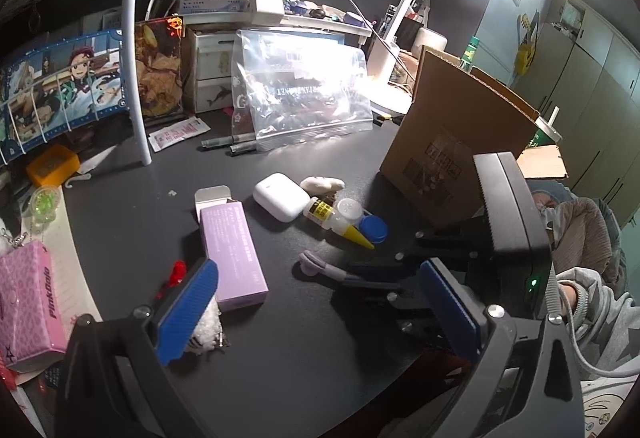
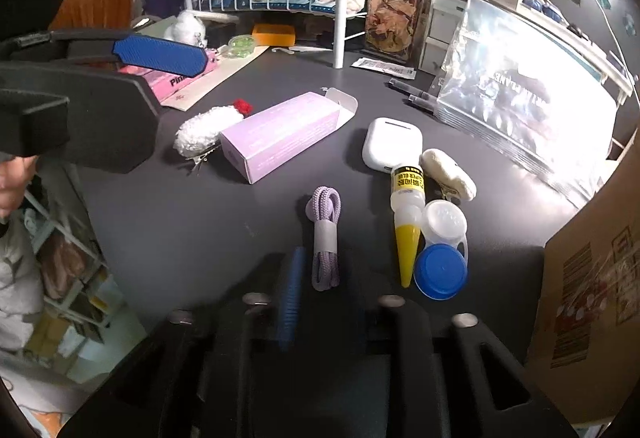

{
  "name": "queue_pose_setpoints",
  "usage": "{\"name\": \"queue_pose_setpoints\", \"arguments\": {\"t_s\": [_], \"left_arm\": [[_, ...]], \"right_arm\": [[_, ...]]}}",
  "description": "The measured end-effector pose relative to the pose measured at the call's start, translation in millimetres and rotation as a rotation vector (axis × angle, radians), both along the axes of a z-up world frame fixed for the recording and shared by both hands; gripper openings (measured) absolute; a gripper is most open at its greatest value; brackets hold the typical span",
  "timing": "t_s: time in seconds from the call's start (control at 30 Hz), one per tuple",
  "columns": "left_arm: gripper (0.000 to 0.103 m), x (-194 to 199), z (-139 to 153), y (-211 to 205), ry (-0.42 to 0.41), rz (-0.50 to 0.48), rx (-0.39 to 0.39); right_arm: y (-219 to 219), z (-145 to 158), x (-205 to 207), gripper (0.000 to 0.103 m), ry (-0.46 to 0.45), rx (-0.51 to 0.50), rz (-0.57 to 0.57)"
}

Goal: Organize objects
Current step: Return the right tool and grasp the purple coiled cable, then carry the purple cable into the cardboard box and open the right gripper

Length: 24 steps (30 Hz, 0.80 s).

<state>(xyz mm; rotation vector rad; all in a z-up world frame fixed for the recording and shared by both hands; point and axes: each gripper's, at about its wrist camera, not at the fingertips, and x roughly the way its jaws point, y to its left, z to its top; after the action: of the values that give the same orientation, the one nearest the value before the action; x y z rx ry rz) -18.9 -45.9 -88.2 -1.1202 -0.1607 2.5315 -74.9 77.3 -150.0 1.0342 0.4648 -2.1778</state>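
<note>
On the dark desk lie a purple box (image 1: 234, 256) (image 2: 282, 136), a white earbud case (image 1: 280, 196) (image 2: 392, 144), a glue bottle with a yellow tip (image 1: 338, 224) (image 2: 407, 214), a blue-and-white contact lens case (image 1: 366, 220) (image 2: 442, 250), a fluffy white clip (image 1: 206, 326) (image 2: 200, 134) and a coiled purple cable (image 1: 316, 266) (image 2: 326, 238). My right gripper (image 2: 320, 278) is shut on the near end of the purple cable, also seen in the left wrist view (image 1: 356, 278). My left gripper (image 1: 316, 312) is open and empty above the desk.
A cardboard box (image 1: 460, 134) (image 2: 592, 278) stands at the right. A clear zip bag (image 1: 304, 94) (image 2: 520, 106), two pens (image 1: 232, 144), a pink box (image 1: 28, 298) and a white rack pole (image 1: 134, 38) line the back and left.
</note>
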Motion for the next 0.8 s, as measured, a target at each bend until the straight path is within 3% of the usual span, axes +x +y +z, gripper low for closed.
{"name": "queue_pose_setpoints", "arguments": {"t_s": [0.13,0.23,0.33,0.4,0.47,0.6,0.8], "left_arm": [[0.100,-2.0,0.4,3.0,-0.008,-0.017,0.000],[0.099,-4.2,4.6,5.2,-0.005,-0.022,0.012],[0.088,-7.5,15.6,8.4,0.006,-0.047,0.047],[0.070,-9.2,25.4,10.8,0.022,-0.055,0.054],[0.060,-11.0,35.7,12.7,0.037,-0.059,0.062],[0.050,-16.6,56.2,17.1,0.064,-0.092,0.112],[0.032,-27.8,82.7,32.8,0.101,-0.133,0.120]], "right_arm": [[0.8,3.7,6.0,0.007,0.023,-0.006,0.023],[4.5,23.4,12.4,0.007,0.068,-0.049,0.039],[7.8,49.4,20.5,0.007,0.123,-0.087,0.058],[9.9,67.4,27.0,0.007,0.165,-0.104,0.072],[12.4,82.3,32.6,0.007,0.208,-0.116,0.085],[18.6,105.2,40.2,0.007,0.275,-0.122,0.090],[35.2,131.9,41.6,0.007,0.329,-0.129,0.076]]}}
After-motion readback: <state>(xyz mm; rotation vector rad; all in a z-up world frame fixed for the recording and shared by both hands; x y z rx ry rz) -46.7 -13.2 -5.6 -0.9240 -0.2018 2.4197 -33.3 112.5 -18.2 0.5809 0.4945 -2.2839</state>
